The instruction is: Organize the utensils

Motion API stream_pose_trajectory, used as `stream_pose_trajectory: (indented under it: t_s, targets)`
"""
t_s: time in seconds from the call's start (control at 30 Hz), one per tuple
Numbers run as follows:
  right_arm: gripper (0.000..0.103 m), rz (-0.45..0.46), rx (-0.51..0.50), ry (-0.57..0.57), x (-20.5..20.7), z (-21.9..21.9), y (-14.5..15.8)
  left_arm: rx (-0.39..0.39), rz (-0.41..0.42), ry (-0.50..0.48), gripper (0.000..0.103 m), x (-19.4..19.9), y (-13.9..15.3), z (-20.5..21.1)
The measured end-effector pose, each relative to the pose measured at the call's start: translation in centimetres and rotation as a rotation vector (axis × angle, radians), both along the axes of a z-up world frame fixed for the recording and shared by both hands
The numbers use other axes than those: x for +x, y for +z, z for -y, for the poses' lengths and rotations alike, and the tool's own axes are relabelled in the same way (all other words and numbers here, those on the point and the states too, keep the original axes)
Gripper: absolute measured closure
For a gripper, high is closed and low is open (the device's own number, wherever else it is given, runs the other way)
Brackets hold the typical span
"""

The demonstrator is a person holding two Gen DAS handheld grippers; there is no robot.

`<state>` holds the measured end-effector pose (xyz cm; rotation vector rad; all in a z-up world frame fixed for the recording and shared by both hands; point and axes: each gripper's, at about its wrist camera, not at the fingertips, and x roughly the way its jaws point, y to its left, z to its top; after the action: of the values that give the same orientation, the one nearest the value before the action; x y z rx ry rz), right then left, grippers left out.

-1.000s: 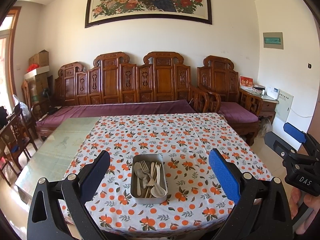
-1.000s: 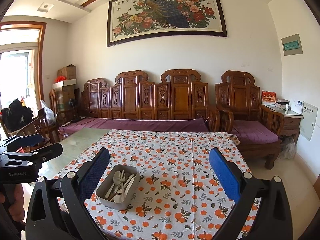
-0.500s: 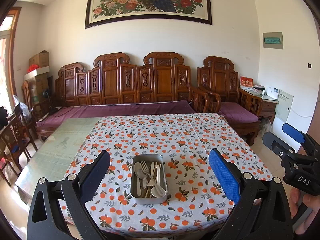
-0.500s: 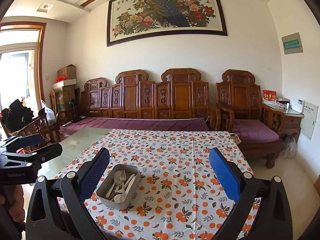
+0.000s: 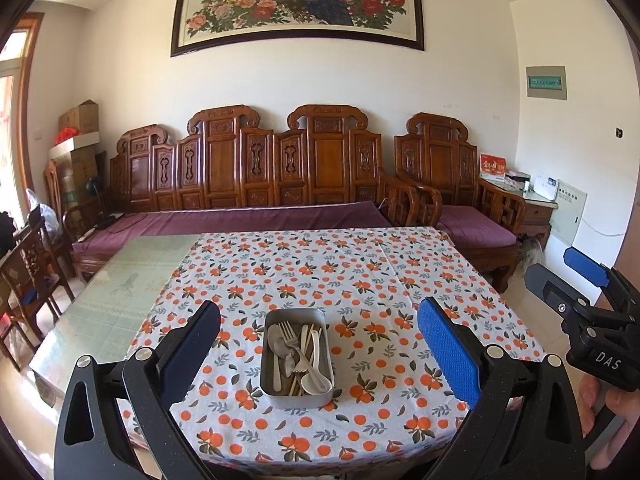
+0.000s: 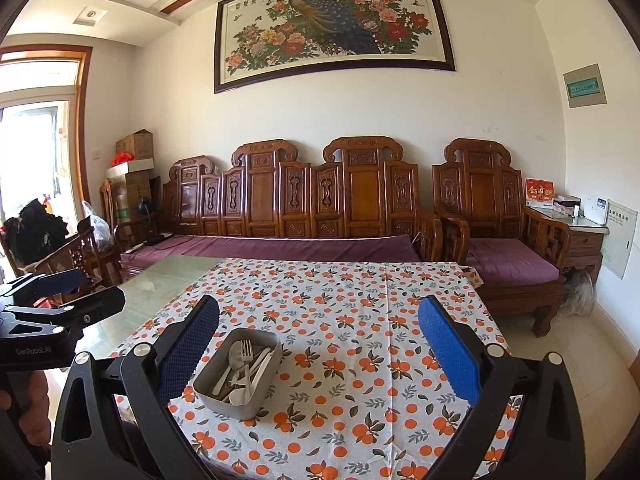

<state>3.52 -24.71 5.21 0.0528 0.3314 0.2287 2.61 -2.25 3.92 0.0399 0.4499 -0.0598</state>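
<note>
A grey metal tray (image 5: pixel 297 394) sits near the front edge of the table, which has an orange-patterned cloth (image 5: pixel 320 276). It holds a fork (image 5: pixel 289 336), spoons, a white ladle spoon (image 5: pixel 316 380) and chopsticks, all mixed. My left gripper (image 5: pixel 318 344) is open and empty, held above and in front of the tray. My right gripper (image 6: pixel 318 344) is open and empty, to the right of the tray (image 6: pixel 224 394). Each gripper shows at the edge of the other's view, the right (image 5: pixel 576 292) and the left (image 6: pixel 60 300).
The left part of the tabletop is bare green glass (image 5: pixel 116 292). A carved wooden sofa with purple cushions (image 5: pixel 248 216) stands behind the table. A wooden armchair (image 5: pixel 460 216) stands at the back right. Chairs (image 5: pixel 24 276) stand at the left.
Both grippers have shifted very slightly; the tray and utensils have not moved.
</note>
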Motion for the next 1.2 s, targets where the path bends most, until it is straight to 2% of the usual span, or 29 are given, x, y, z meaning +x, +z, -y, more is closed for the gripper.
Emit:
stream_pose_trajectory:
  t_s: [1.2]
  targets:
    - [0.003, 0.0, 0.002, -0.005, 0.13, 0.05, -0.58, -0.008, 0.008, -0.002, 0.008, -0.14, 0.11, 0.55]
